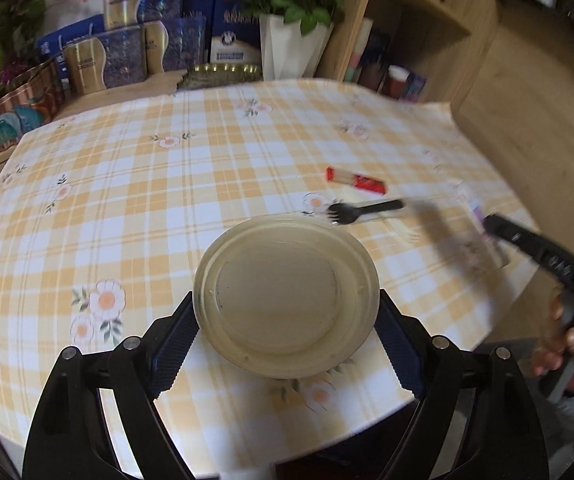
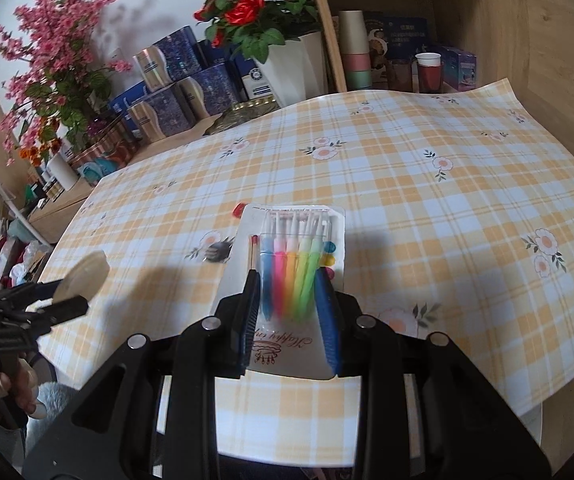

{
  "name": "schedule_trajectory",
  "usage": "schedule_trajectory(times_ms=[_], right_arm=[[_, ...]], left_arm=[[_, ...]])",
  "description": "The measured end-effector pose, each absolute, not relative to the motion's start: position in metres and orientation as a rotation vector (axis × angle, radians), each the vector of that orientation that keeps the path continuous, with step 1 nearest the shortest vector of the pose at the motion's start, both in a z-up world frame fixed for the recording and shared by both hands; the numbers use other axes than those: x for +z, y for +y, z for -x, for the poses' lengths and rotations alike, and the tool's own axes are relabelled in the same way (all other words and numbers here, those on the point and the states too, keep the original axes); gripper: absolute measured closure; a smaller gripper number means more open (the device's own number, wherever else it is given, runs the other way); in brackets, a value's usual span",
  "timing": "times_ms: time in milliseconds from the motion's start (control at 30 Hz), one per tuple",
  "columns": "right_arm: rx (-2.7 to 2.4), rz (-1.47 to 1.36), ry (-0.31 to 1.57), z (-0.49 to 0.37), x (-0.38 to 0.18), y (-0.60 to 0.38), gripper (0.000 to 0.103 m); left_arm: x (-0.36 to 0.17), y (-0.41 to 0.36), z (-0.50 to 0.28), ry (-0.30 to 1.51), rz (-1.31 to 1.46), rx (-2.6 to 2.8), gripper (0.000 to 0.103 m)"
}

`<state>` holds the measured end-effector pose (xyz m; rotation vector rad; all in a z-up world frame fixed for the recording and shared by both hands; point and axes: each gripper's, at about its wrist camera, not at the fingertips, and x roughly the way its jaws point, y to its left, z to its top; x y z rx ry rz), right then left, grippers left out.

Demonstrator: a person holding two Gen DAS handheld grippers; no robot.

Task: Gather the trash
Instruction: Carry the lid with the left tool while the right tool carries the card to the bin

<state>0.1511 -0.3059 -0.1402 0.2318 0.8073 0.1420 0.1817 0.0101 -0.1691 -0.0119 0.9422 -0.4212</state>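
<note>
Left tongs (image 1: 287,320): closed on a round beige plastic lid (image 1: 286,296), one ribbed pad pressing each opposite rim, lid seated squarely between the fingers and tilted with its flat face toward the camera. Same lid (image 2: 83,274) visible edge-on at the far left of the right wrist view, held clear above the tabletop (image 1: 127,200) and casting a shadow on the checked cloth. Right tongs (image 2: 291,312): clamped on a clear packet of coloured candles (image 2: 293,276), pads pressing the packet's two long sides near its lower half, upper half projecting forward past the fingertips; candle tips pointing away from the camera, printed card end lying back between the fingers. Packet raised off the cloth, shadow below and to the right. Remaining on the tabletop: a black plastic fork (image 1: 363,211) lying flat just beyond the lid, tines toward the left of the left wrist view; a red and white wrapper (image 1: 357,180) just behind the fork, apart from it. Neither item touched by either pair of tongs. Right tongs and the hand (image 1: 567,344) holding them at the right edge of the left wrist view, blurred. Behind the tabletop: blue boxes (image 1: 127,52), white pot of red roses (image 1: 287,44), wooden shelf (image 1: 419,20) with cups.
</note>
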Motion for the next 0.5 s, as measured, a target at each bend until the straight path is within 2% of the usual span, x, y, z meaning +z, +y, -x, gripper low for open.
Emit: schedule_trajectory(times_ms=[500], right_arm=[[0.300,-0.134,0.879,-0.063,-0.141,-0.276,0.072]], left_arm=[[-0.138,0.027,-0.085,0.862,0.088,-0.452,0.020]])
